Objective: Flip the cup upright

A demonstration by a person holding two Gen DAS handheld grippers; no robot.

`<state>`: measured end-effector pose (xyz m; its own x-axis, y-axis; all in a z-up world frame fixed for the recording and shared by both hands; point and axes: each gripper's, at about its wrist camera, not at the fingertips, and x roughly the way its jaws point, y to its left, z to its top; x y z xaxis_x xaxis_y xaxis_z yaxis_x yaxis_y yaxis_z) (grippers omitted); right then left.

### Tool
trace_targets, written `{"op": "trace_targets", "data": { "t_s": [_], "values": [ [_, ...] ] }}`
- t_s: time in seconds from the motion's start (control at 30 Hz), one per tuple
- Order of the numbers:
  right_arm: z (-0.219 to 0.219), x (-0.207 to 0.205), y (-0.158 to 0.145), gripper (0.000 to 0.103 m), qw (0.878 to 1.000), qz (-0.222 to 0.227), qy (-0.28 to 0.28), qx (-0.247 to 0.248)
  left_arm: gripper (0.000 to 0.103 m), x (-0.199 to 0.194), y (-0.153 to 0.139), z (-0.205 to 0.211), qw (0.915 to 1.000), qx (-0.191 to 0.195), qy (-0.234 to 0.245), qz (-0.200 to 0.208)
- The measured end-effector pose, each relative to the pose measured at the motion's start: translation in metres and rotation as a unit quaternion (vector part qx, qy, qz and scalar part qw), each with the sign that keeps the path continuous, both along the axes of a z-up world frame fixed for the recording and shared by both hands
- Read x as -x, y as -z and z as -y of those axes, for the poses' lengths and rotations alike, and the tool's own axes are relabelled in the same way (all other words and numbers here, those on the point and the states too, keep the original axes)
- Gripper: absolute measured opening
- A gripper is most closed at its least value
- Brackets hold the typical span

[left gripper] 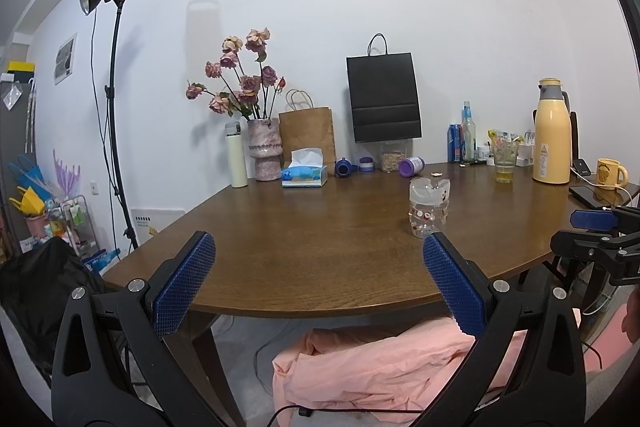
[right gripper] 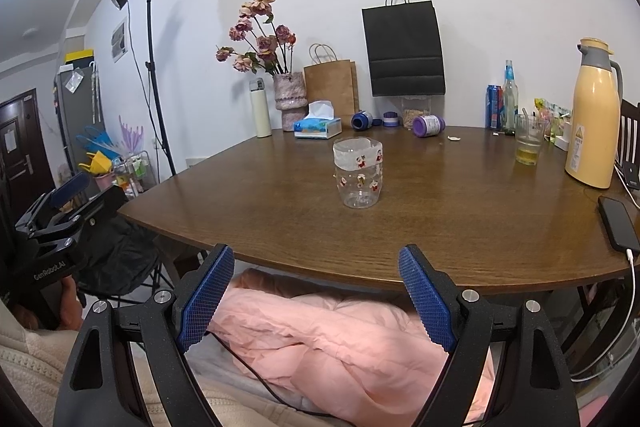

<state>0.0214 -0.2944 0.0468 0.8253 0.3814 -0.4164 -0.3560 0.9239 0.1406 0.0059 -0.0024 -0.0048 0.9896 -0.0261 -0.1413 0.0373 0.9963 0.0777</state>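
A clear plastic cup [right gripper: 358, 173] with small red cartoon prints and a white band round its top stands on the brown wooden table [right gripper: 460, 227]. Its wide mouth faces up. In the left wrist view the cup [left gripper: 428, 209] is just beyond the right fingertip. My left gripper [left gripper: 319, 243] is open with nothing between its blue pads, back at the table's near edge. My right gripper [right gripper: 317, 253] is also open and holds nothing, short of the near edge, with the cup straight ahead. Each gripper shows at the side of the other's view.
Along the back of the table stand a white flask [right gripper: 261, 109], a vase of dried roses [right gripper: 290, 101], a tissue box [right gripper: 318, 127], paper bags, jars, bottles and a glass of yellow drink [right gripper: 528, 141]. A yellow thermos [right gripper: 592, 119] and a phone [right gripper: 618, 229] are at the right. Pink cloth [right gripper: 340, 339] lies below.
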Motion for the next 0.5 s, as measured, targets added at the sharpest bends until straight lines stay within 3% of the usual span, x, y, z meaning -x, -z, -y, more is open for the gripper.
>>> {"op": "trace_targets", "data": {
  "t_s": [0.23, 0.37, 0.43, 0.5],
  "values": [
    [0.006, -0.032, 0.01, 0.089, 1.0, -0.016, 0.007, -0.014, 0.103, -0.039, 0.01, 0.011, 0.9992, -0.019, -0.005, -0.034],
    [0.022, -0.081, -0.002, 0.089, 0.999, -0.015, 0.016, -0.036, 0.103, -0.098, -0.009, 0.014, 0.9977, -0.01, -0.006, -0.066],
    [0.027, -0.114, -0.015, 0.089, 0.999, -0.018, 0.013, -0.025, 0.103, -0.135, -0.022, 0.02, 0.996, -0.01, -0.002, -0.089],
    [0.028, -0.144, -0.028, 0.089, 1.0, -0.012, 0.005, 0.0, 0.103, -0.173, -0.035, 0.03, 0.9919, -0.016, 0.033, -0.121]
  ]
}}
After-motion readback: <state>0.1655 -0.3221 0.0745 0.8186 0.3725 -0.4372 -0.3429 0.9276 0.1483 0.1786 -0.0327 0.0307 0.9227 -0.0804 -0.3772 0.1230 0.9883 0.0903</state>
